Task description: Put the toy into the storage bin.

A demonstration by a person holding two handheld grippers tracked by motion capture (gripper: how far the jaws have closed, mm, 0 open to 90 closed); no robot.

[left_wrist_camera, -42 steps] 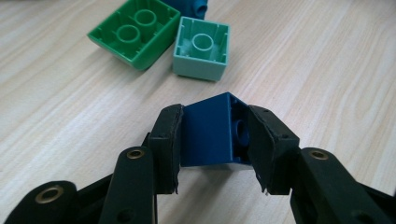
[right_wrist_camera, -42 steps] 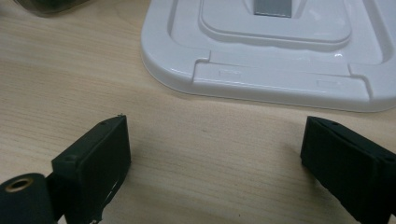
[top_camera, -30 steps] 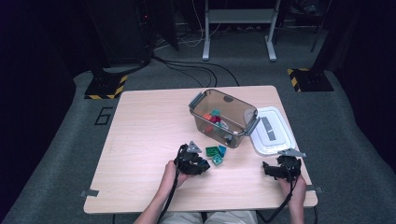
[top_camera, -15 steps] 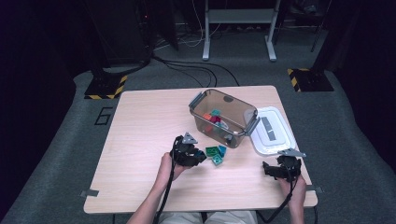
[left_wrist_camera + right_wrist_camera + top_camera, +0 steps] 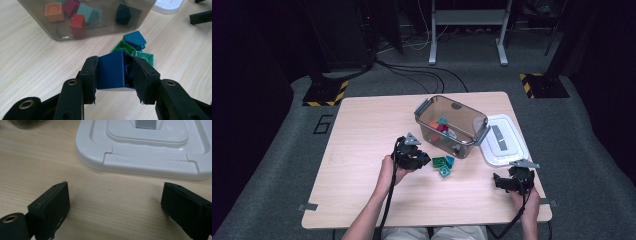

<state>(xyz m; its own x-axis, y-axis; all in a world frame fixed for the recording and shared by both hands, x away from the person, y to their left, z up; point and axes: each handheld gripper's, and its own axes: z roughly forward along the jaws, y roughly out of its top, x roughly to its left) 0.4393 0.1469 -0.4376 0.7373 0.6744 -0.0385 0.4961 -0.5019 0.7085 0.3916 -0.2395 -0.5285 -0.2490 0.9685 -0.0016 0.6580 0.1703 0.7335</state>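
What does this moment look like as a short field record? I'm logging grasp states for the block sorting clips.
left tongs: shut on dark blue block, near the bin's front wall
right tongs: open, holding nothing, facing the white lid
bin: clear, lid off, several coloured blocks inside
loose blocks on table: teal block, green block, light green block, clustered just in front of the bin
white lid position: flat on the table, right of the bin
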